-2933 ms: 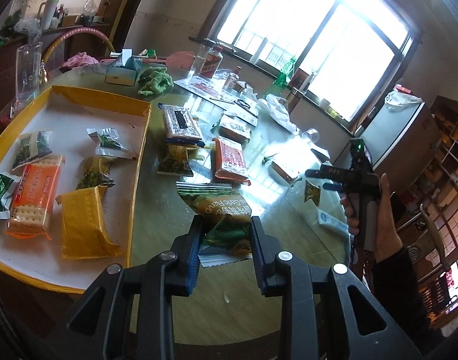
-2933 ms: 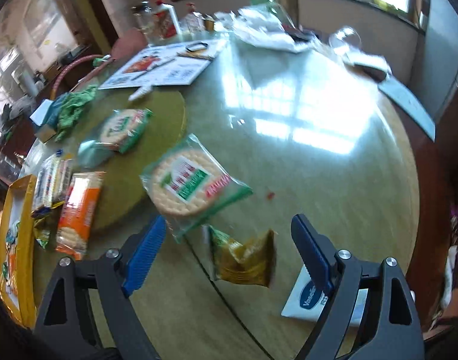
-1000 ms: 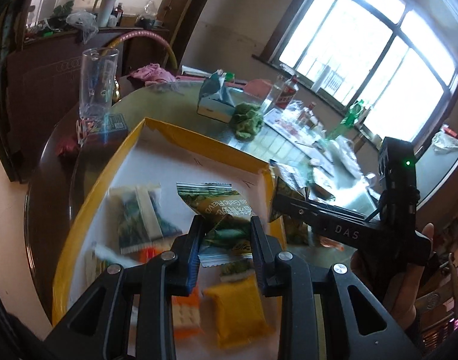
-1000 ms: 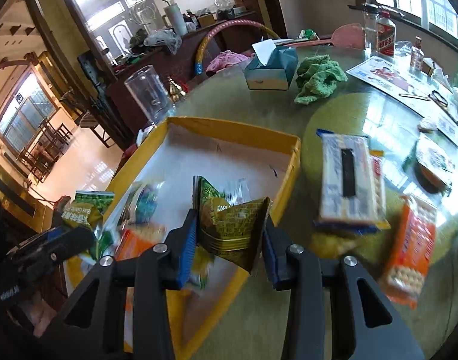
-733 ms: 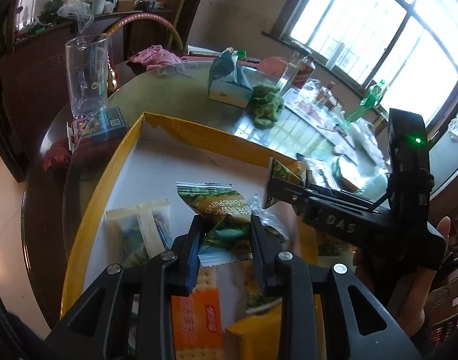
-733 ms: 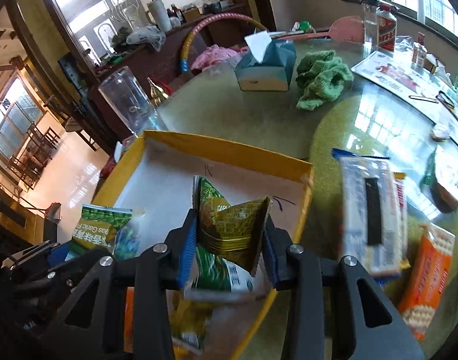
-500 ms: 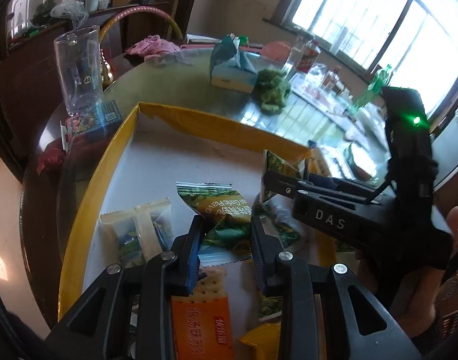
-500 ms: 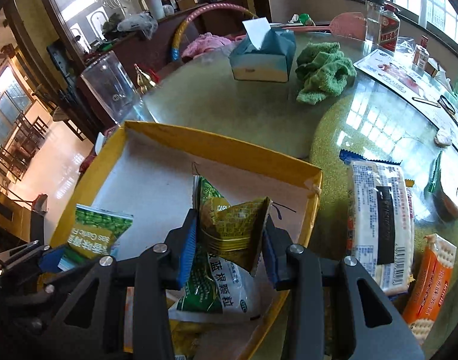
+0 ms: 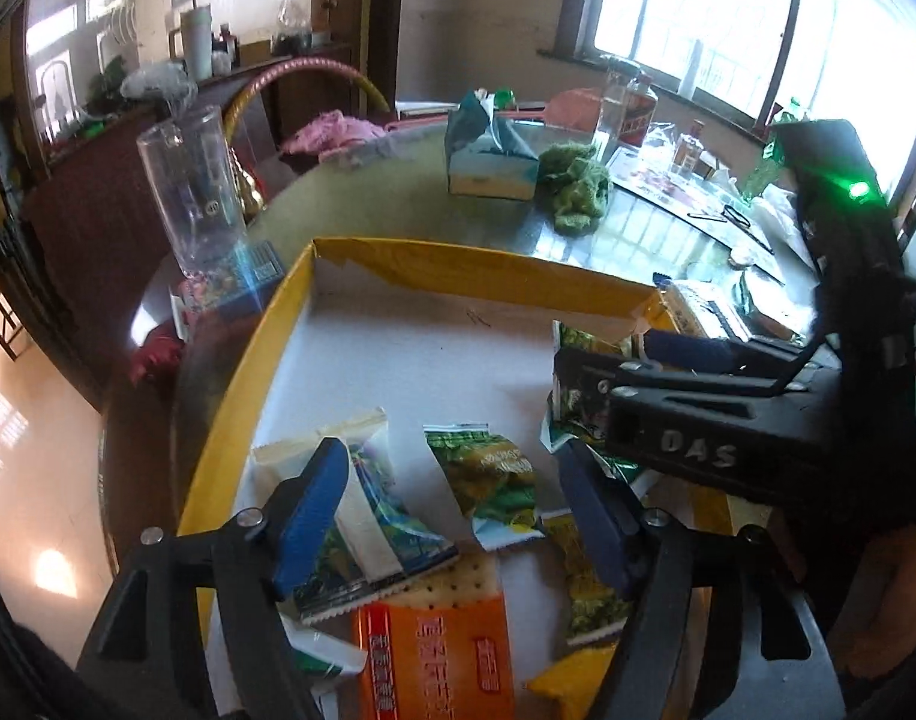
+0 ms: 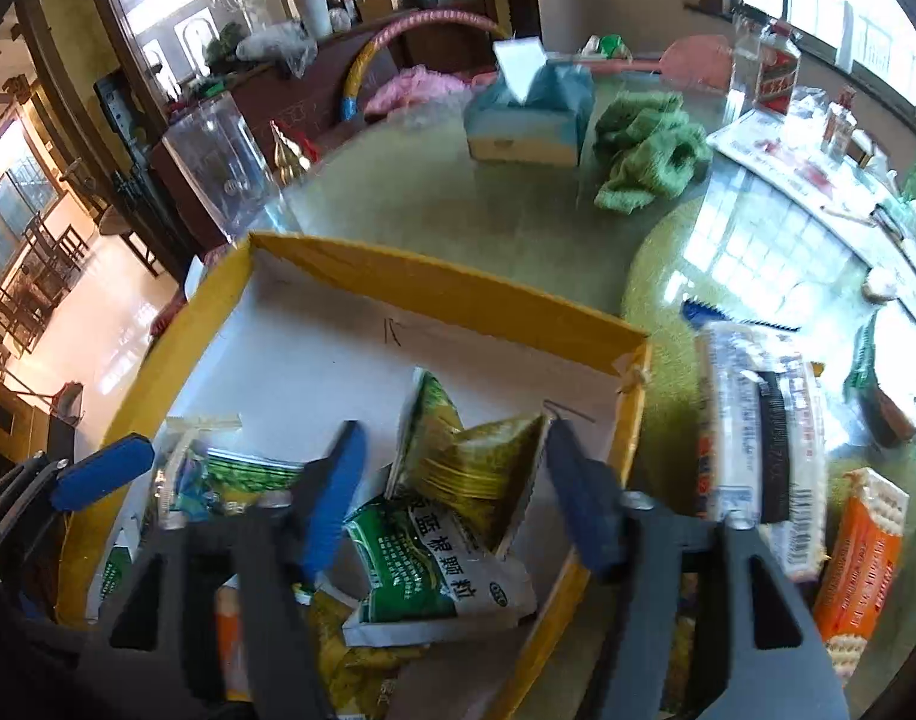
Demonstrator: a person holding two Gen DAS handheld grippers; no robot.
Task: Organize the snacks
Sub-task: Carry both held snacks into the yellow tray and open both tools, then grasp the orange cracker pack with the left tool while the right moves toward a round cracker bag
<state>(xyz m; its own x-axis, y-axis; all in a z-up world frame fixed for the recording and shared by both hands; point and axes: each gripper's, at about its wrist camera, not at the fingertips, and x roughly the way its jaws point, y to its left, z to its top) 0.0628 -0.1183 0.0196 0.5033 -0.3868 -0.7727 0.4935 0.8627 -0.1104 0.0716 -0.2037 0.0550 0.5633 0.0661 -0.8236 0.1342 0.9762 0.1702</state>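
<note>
"DAS" was embossed on black body of right tongs (image 9: 601,360). Green-white snack packet (image 10: 440,564) carried Chinese characters. Orange cracker pack (image 9: 440,654) print was too blurred to read.

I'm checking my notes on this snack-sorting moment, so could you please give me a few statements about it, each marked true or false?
1. The left hand-held gripper is open, with a green snack packet lying in the yellow tray between its fingers. True.
2. The right hand-held gripper is clamped shut on an olive-green packet. False: its fingers stand apart, clear of the packet.
3. The tissue box sits inside the tray. False: it stands on the table beyond the tray.
4. A green cloth lies beside the tissue box. True.
5. The orange cracker pack in the right wrist view lies outside the tray. True.
</note>
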